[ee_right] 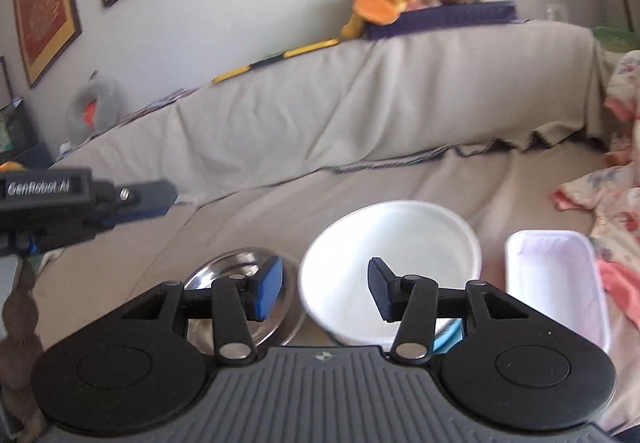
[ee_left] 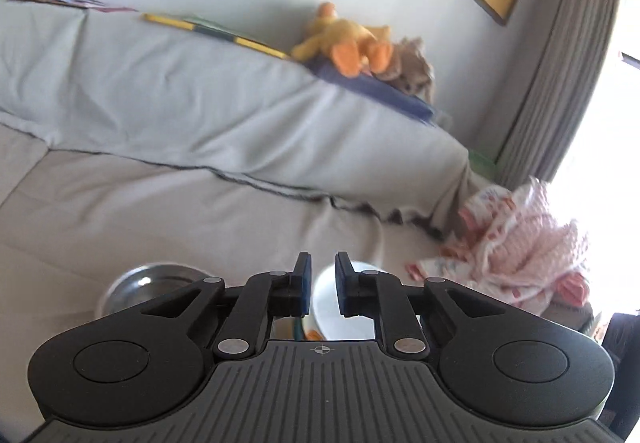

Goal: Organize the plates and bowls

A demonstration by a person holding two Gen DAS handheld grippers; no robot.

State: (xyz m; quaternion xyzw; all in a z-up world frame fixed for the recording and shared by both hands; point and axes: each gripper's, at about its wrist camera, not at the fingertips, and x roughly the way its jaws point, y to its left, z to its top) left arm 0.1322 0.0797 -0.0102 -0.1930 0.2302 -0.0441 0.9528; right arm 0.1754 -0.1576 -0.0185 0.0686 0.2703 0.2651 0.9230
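Steel bowl [ee_right: 244, 297] beside white bowl [ee_right: 394, 263]; left tongs [ee_left: 323, 285] narrowly parted, right tongs [ee_right: 325, 293] wide, both empty

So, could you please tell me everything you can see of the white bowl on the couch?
The white bowl is round, glossy, plastic-looking and upright, and looks empty. It sits on the beige couch cover between the steel bowl and the white rectangular tray. The open right tongs partly hide its near rim; no contact is visible.
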